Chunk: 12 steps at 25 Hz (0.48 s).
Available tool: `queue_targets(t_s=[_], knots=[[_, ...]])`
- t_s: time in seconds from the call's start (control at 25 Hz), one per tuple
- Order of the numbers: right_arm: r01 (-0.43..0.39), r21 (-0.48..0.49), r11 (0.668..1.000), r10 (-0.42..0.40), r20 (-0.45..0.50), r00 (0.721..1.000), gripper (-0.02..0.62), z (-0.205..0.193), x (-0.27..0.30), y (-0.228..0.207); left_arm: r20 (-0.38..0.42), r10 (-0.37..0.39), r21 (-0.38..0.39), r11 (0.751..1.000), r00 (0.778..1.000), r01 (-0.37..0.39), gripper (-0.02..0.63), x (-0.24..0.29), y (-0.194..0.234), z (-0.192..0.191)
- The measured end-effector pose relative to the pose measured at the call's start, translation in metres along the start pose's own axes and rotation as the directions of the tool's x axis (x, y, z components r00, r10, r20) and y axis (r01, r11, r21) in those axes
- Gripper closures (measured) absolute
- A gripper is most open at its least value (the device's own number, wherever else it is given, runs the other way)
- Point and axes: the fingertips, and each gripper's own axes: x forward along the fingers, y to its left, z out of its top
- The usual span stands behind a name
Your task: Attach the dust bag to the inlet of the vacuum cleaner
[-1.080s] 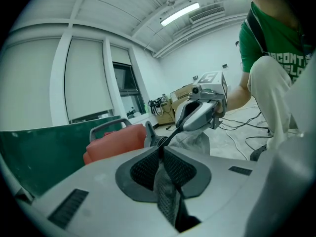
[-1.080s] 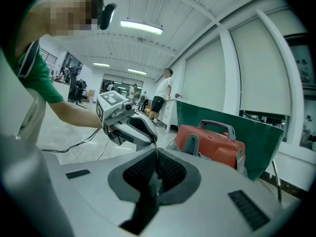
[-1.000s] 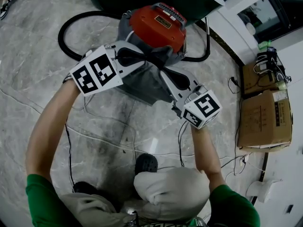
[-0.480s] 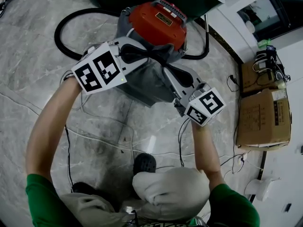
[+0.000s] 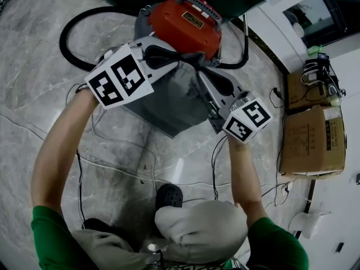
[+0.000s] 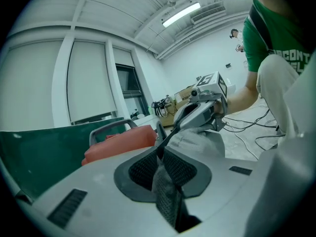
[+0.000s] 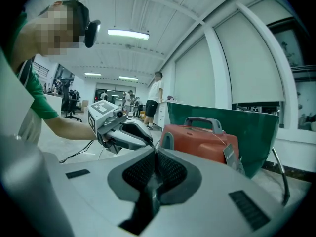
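1. One red-topped vacuum cleaner [image 5: 183, 21] is sitting on the marble floor [image 5: 34, 89] at the far side, with its black hose [image 5: 70, 27] looping off to the left. Its near side is facing the person, presumably to put the inlet within reach, though I am not making out the inlet itself.
2. One grey dust bag [image 5: 169, 103] is hanging between the two grippers. Its upper edge is lying right against the vacuum's near side, just below the red top, and its body is sagging toward the person. It is being held at two points along that edge, I would guess to keep the mouth spread and aimed at the inlet.
3. The left gripper [image 5: 188, 58] is pointing in from the left, and its jaws are clenching a fold of the bag's grey cloth.
4. The right gripper [image 5: 199, 77] is angling in from the right and is likewise pinching the cloth, with its tip near the left one's. Gripping this close to the mouth is probably giving the person firmer control for pressing it on.
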Motion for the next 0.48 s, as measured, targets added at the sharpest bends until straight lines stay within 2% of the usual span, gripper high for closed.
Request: queue_targets(t_s=[0.48], knots=[[-0.01,0.018,1.0,0.009,0.029,1.0,0.572,-0.0005,0.0001,-0.0061,0.026,0.019,-0.005,1.0,0.999,-0.019,0.566,0.0063,0.0046,-0.0004]])
